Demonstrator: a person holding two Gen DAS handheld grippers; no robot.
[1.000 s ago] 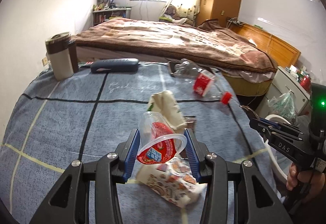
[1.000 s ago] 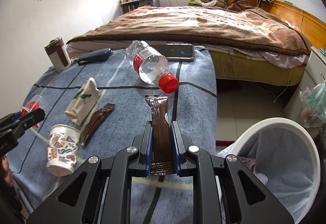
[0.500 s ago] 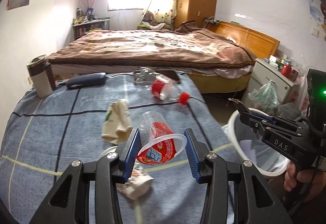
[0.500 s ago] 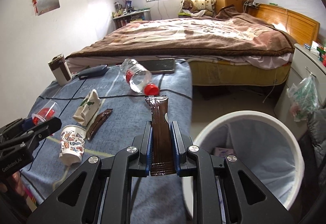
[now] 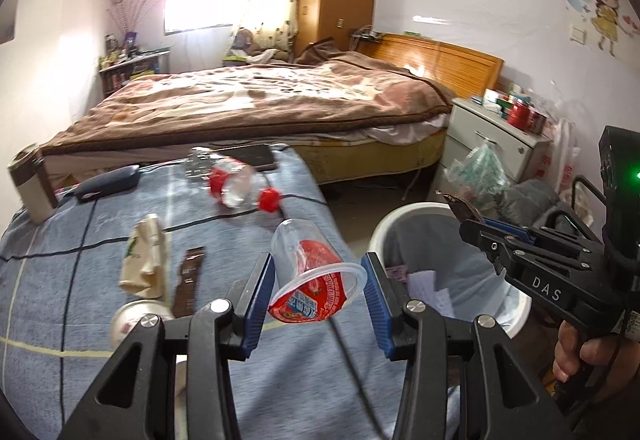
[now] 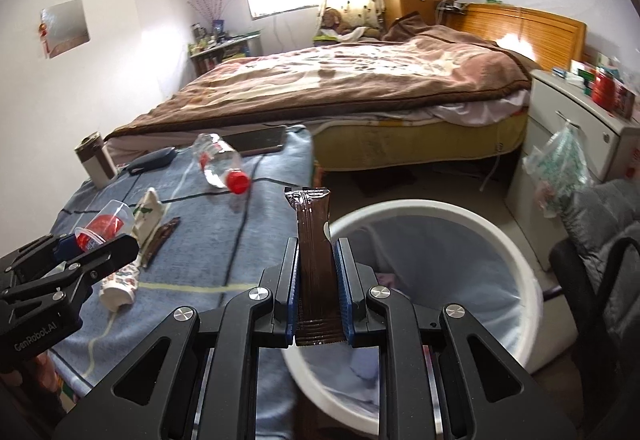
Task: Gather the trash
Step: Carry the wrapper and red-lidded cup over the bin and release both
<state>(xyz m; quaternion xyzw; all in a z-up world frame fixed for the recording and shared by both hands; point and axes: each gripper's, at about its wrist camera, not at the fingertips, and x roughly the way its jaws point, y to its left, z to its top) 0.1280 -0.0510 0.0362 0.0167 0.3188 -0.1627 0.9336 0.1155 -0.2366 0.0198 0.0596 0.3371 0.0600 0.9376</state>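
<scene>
Left tongs [image 5: 318, 294] clamped on one clear plastic cup [image 5: 310, 272] with a red label, rim tilted toward the camera, blue pads pressing its sides, held in the air at the worktop's edge beside the bin. Right tongs [image 6: 318, 290] nearly closed on one brown wrapper [image 6: 314, 252], a flat strip standing upright between the pads, its top end over the near rim of the bin. One white trash bin [image 6: 516, 260] with a pale liner sat on the floor just beside the worktop [image 5: 100, 232], some paper scraps inside. On the worktop's blue checked cloth lay: one clear water bottle [image 6: 218, 163] with a red cap, on its side; one crumpled white paper bag [image 5: 146, 260]; one second brown wrapper [image 5: 188, 282], flat; one printed paper cup [image 6: 120, 286] tipped over; one dark case [image 5: 106, 183]; one phone [image 6: 260, 139] at the far edge; one tumbler [image 5: 30, 181] upright at the far left corner. One bed [image 6: 340, 87] with a brown blanket behind, one white nightstand [image 6: 580, 127] to the right. One hand [image 5: 582, 354] visible, gripping the right tongs' handle.
</scene>
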